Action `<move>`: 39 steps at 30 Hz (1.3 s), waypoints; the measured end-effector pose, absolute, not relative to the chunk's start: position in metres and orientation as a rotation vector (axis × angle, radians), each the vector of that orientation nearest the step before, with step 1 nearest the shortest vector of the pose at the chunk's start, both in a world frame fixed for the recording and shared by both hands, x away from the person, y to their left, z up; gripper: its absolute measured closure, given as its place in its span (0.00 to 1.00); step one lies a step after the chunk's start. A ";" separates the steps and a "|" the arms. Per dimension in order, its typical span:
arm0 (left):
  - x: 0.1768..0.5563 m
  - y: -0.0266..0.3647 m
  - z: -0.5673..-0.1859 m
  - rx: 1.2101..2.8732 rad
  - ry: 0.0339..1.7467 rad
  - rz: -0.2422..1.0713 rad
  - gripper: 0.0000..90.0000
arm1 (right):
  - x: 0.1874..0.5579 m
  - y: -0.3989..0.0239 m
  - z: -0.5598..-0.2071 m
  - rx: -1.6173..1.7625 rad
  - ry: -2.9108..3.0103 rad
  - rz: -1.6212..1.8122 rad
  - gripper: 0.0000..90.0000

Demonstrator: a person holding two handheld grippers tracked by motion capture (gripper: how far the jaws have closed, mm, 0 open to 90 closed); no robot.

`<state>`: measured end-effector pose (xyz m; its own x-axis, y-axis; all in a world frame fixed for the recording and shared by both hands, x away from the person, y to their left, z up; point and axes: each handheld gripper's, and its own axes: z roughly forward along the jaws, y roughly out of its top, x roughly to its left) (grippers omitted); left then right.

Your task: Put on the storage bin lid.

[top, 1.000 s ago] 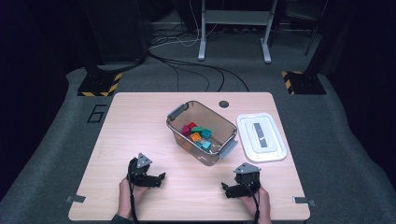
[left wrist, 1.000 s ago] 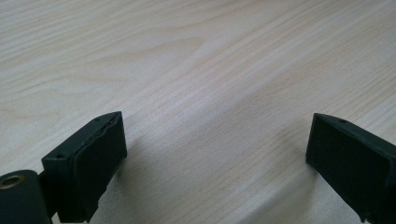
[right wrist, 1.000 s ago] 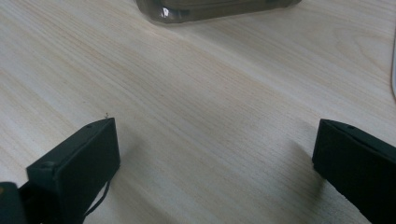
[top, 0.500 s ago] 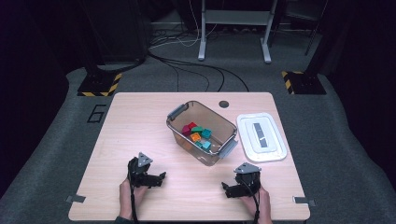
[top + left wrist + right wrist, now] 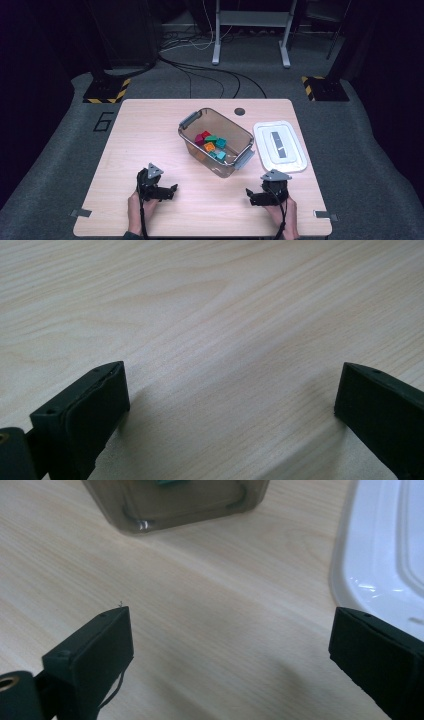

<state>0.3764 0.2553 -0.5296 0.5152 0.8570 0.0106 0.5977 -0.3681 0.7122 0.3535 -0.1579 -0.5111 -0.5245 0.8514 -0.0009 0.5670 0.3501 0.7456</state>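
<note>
Though lidless, coloured blocks (image 5: 210, 142) in bin (image 5: 187, 121)

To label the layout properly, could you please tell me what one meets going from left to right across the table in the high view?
Left gripper → clear bin of coloured blocks → right gripper → white lid, all lying on the wooden table.

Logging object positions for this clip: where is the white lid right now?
In the high view the white lid lies flat on the table, right of the clear bin and beyond the right gripper; its edge also shows in the right gripper view.
</note>
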 end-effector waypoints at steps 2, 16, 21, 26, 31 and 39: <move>0.376 0.255 -0.530 2.097 1.183 0.507 0.01 | 0.356 -0.163 -0.508 1.246 2.219 0.991 0.04; 0.377 0.255 -0.530 2.095 1.183 0.501 0.01 | 0.382 -0.190 -0.492 1.275 2.154 0.946 0.02; 0.377 0.255 -0.530 2.094 1.183 0.501 0.01 | 0.395 -0.201 -0.491 1.307 2.125 0.940 0.02; 0.377 0.255 -0.530 2.096 1.183 0.501 0.01 | 0.410 -0.211 -0.489 1.344 2.108 0.934 0.02; 0.377 0.255 -0.530 2.095 1.183 0.501 0.01 | 0.422 -0.220 -0.489 1.367 2.101 0.924 0.02; 0.377 0.255 -0.530 2.094 1.183 0.501 0.01 | 0.440 -0.231 -0.489 1.418 2.083 0.924 0.02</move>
